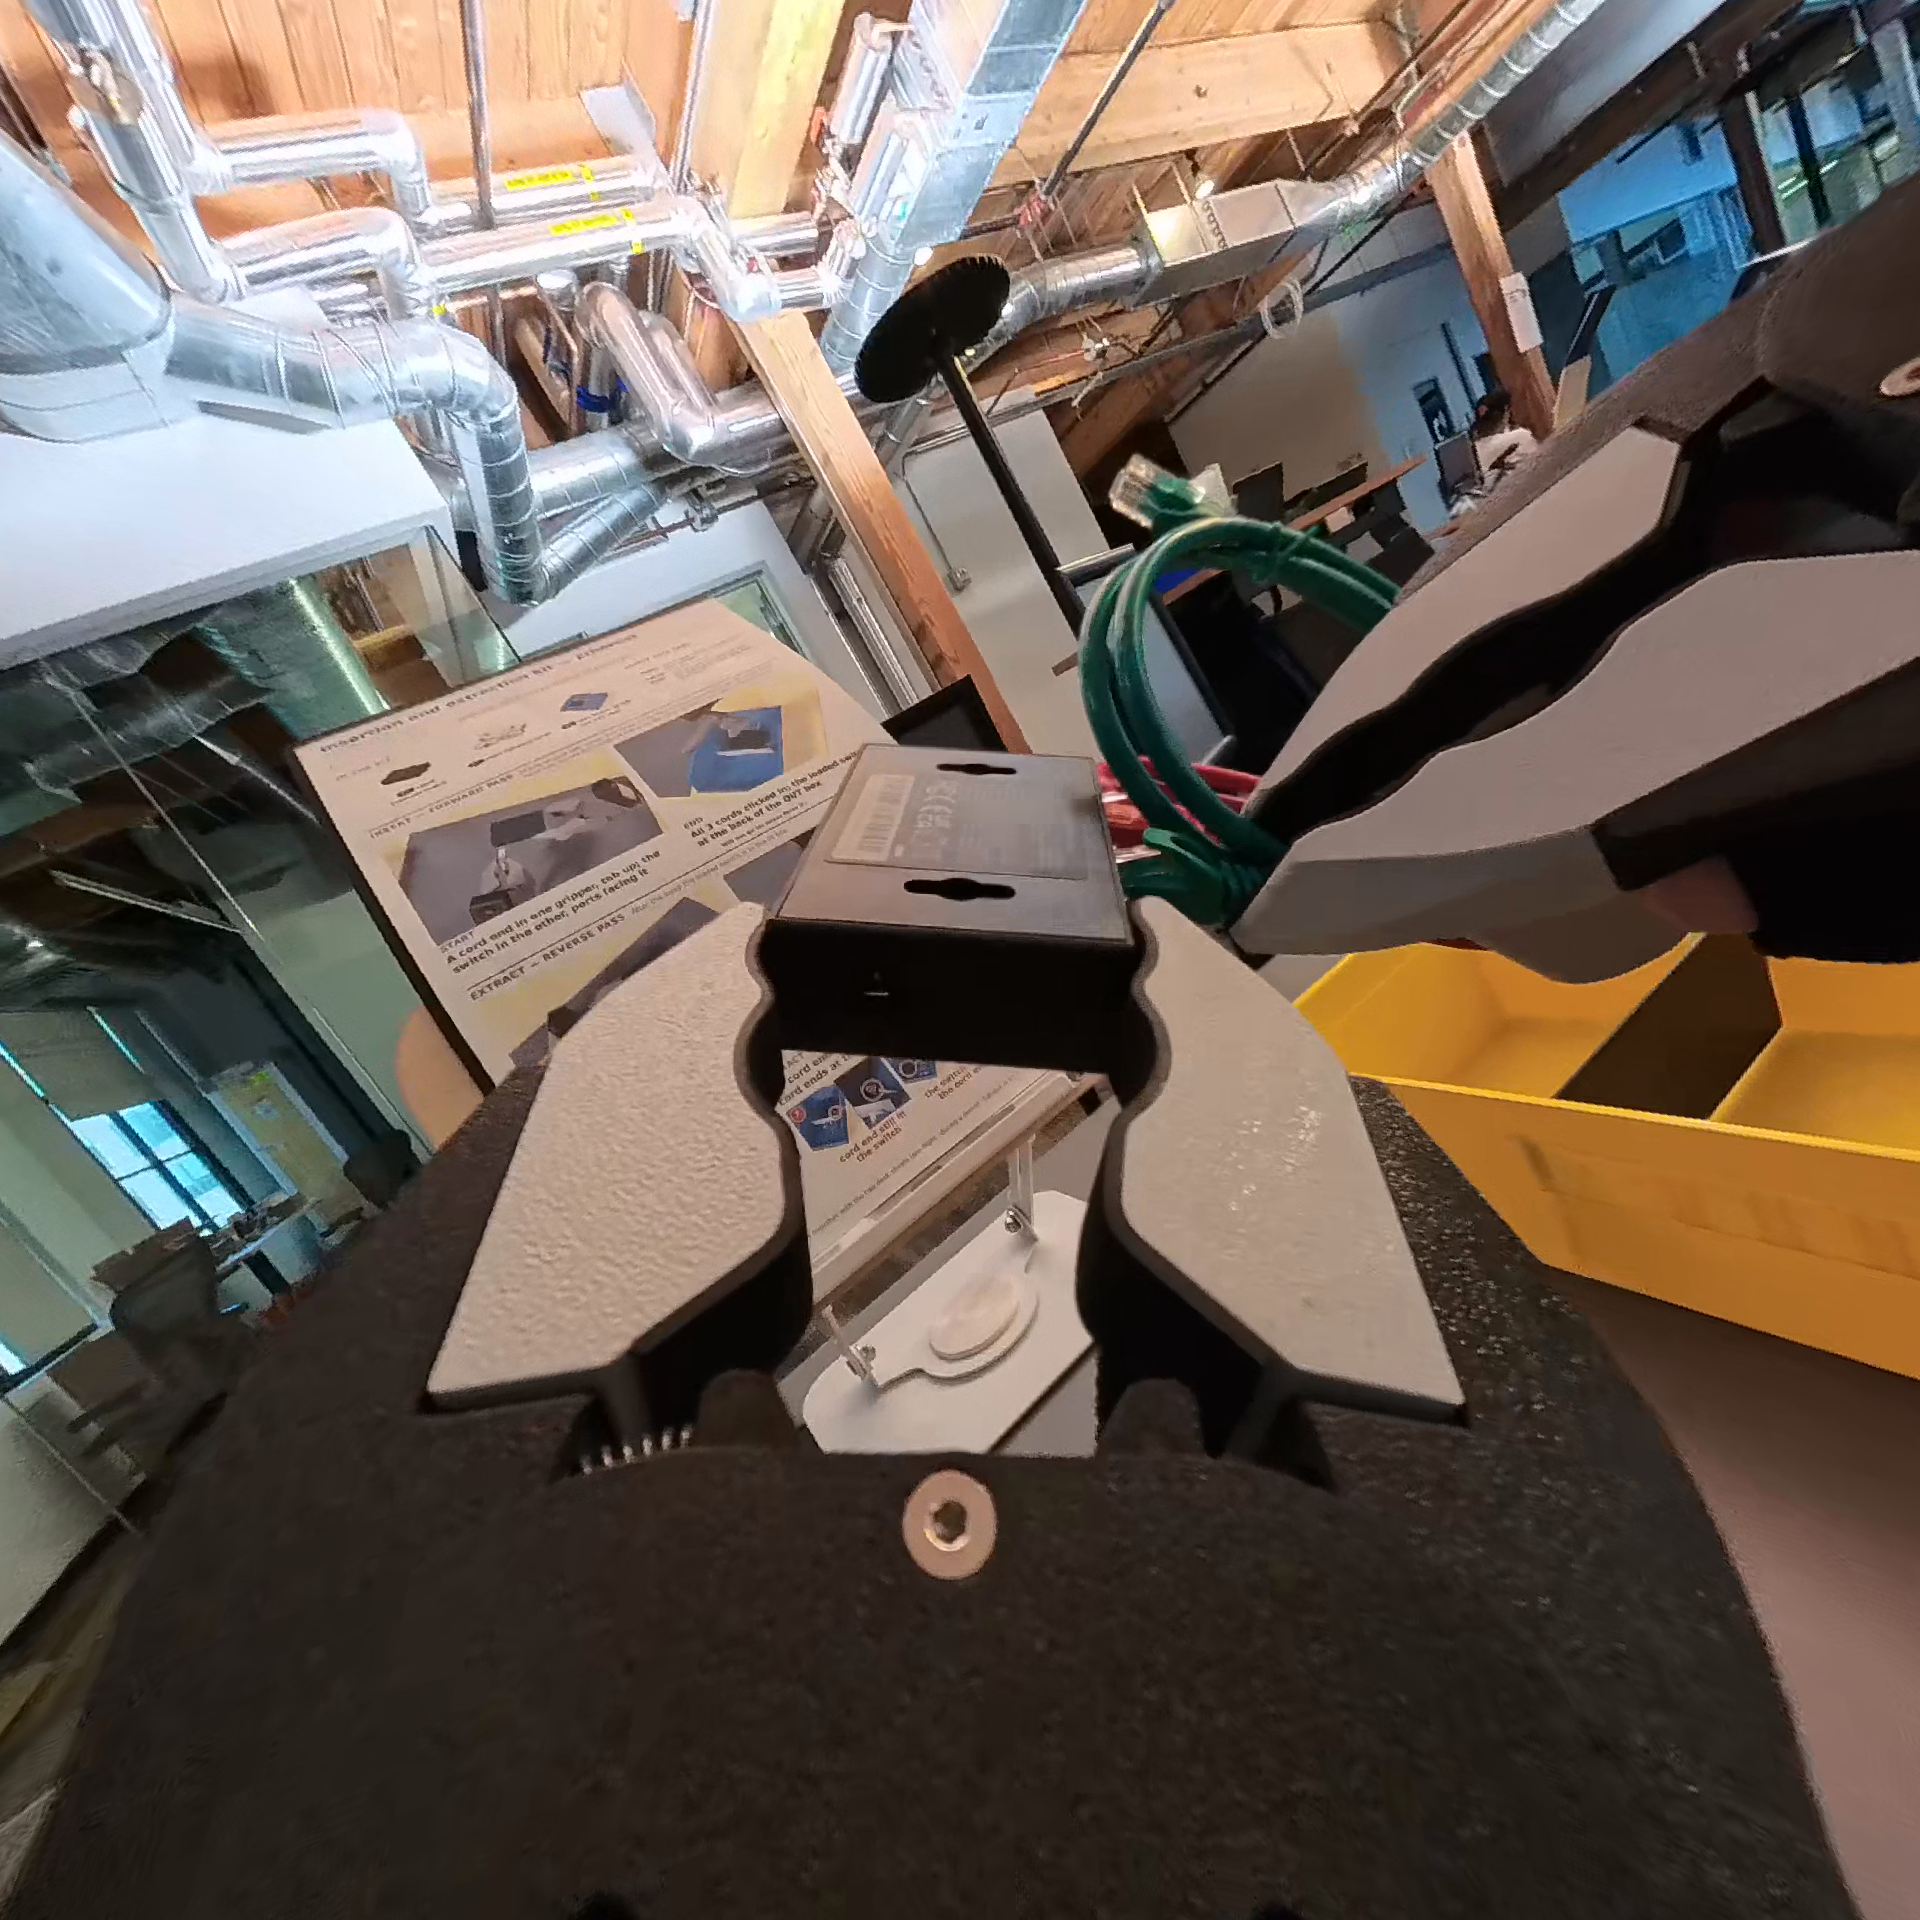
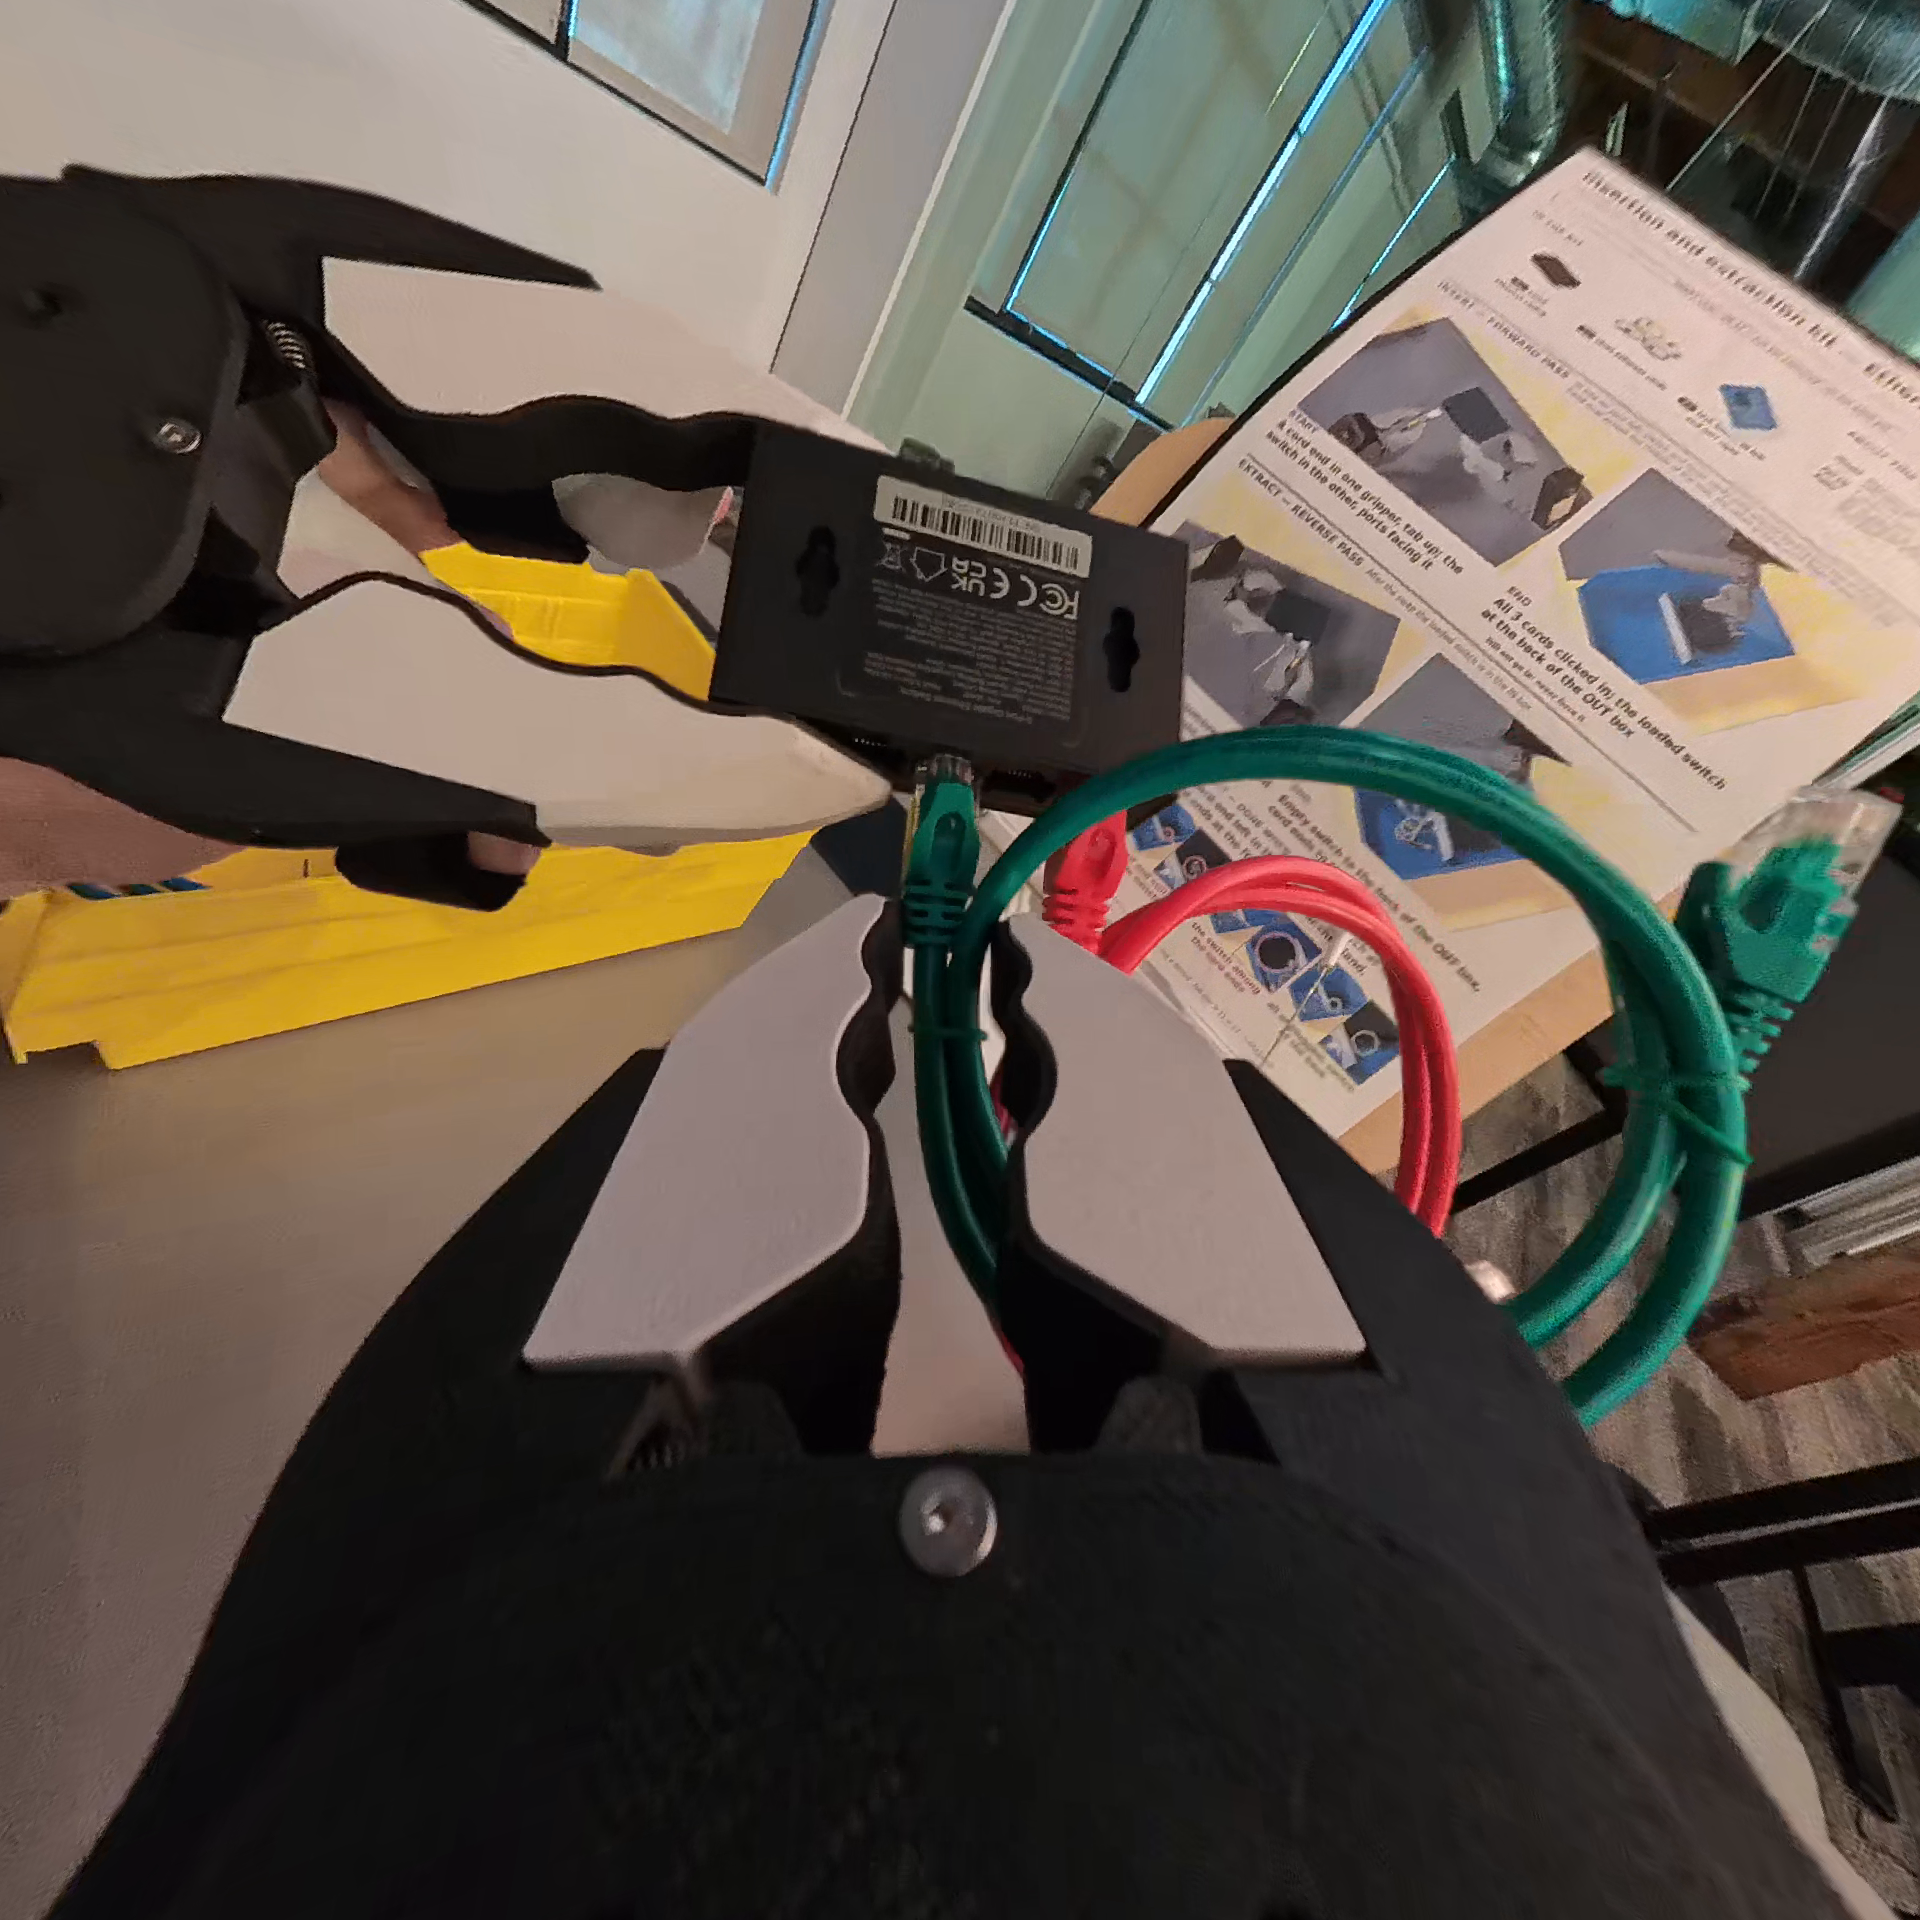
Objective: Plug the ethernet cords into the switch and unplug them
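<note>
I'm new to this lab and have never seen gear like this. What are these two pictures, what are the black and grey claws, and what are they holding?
Each picture comes from a camera mounted on a hand-held clamp, looking along its two grey fingers. A person squeezes one clamp in each hand; there is no robot arm. The left tool grips a black network switch, held in the air with its labelled underside showing. The right tool is closed around a green cord just behind its plug, which sits at a port of the switch. A red cord is plugged in beside it. A yellow bin lies on the grey table, with an instruction poster standing behind.
</note>
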Demonstrator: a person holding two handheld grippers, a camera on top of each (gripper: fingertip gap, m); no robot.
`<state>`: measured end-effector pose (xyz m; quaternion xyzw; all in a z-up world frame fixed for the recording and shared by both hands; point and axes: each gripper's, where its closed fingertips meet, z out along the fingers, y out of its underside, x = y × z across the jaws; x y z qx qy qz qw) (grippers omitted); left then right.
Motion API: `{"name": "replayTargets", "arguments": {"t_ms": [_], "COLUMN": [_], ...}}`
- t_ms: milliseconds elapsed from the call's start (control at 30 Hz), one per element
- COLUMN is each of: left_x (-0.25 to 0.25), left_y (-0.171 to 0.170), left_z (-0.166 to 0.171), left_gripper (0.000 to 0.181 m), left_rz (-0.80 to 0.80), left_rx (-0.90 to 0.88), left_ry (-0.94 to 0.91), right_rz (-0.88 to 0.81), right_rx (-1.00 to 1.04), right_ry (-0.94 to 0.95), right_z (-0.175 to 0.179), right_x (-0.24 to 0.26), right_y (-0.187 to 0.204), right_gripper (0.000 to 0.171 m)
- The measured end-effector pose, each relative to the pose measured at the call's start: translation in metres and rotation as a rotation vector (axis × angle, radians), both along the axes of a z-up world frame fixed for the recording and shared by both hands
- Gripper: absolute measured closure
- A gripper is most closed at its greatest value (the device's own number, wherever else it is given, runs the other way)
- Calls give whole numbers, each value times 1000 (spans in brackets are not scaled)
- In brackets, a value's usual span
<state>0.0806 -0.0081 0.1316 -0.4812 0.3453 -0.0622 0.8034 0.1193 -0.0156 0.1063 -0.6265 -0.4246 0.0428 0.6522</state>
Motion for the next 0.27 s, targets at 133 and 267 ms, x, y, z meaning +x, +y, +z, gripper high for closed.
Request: {"name": "replayTargets", "arguments": {"t_ms": [133, 267], "left_x": [0, -1], "left_y": [4, 3], "left_z": [-7, -6], "left_gripper": [120, 120], "left_rz": [12, 4], "left_rx": [-36, -42], "left_ry": [4, 8], "right_rz": [-1, 10], "right_rx": [-40, -47], "right_ry": [-11, 0], "right_z": [-6, -5], "right_x": [1, 0], "right_y": [3, 1], "right_gripper": [155, 155]}}
